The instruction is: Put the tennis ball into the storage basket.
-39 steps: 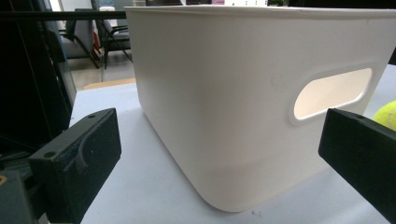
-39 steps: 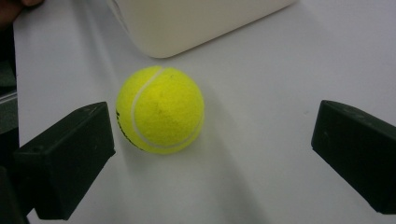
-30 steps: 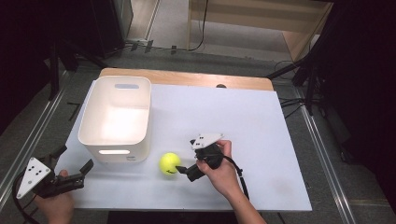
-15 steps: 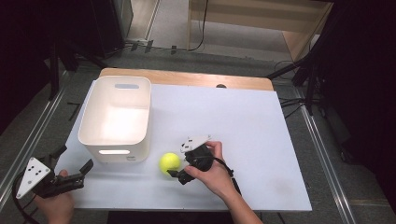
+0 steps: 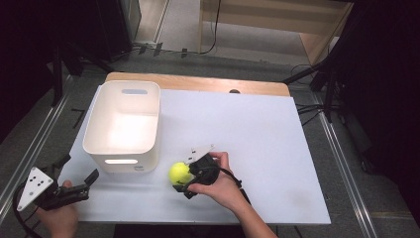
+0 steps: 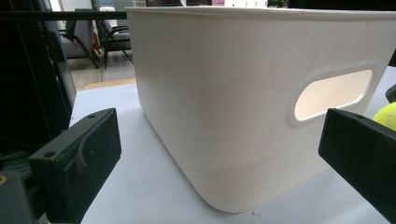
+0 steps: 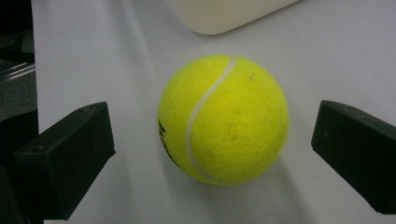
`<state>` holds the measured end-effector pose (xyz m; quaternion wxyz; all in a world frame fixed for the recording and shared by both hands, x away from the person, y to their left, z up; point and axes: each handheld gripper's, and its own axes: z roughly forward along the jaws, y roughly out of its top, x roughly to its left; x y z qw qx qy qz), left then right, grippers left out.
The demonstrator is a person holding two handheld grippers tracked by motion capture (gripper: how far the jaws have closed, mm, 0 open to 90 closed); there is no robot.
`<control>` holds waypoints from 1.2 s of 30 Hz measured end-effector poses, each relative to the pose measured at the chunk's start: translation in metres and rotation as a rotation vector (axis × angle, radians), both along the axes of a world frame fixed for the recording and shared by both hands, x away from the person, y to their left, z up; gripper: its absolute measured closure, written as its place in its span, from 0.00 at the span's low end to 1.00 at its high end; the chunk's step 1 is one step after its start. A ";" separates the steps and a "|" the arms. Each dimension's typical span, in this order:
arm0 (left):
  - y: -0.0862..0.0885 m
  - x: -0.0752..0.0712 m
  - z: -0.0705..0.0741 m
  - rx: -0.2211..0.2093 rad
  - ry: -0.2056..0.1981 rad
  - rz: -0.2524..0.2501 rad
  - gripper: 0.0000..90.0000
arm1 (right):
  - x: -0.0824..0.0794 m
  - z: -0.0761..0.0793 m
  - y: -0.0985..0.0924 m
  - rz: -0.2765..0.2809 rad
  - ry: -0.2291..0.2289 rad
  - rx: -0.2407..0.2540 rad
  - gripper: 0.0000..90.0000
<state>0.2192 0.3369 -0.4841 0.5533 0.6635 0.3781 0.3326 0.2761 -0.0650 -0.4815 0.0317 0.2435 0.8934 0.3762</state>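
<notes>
A yellow tennis ball (image 5: 179,173) (image 7: 223,118) rests on the white table (image 5: 257,134), just in front of the white bin's near right corner. My right gripper (image 5: 184,179) (image 7: 210,158) is open, its two black jaws standing either side of the ball without touching it. The white plastic bin (image 5: 124,124) (image 6: 261,102) stands upright at the table's left, with a handle slot (image 6: 332,94) facing me. My left gripper (image 5: 81,184) (image 6: 224,172) is open near the table's front left corner, pointing at the bin's near wall. An edge of the ball (image 6: 386,116) peeks past its right jaw.
The table's wooden back edge (image 5: 198,82) runs behind the bin. Metal rails (image 5: 341,163) flank the table on both sides. Dark stands and cables sit on the floor beyond.
My right gripper has moved left toward the ball and now has its jaws around it. The left gripper and the bin have stayed where they were.
</notes>
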 end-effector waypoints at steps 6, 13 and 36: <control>0.000 0.000 0.000 0.003 0.000 0.000 0.00 | 0.001 -0.004 0.007 0.000 0.009 -0.014 0.00; 0.000 0.000 0.000 0.000 0.001 0.001 0.00 | 0.002 -0.006 0.011 -0.016 -0.002 -0.029 0.06; 0.000 0.000 0.000 -0.003 0.003 0.002 0.00 | 0.003 -0.015 0.020 -0.042 -0.027 -0.080 0.24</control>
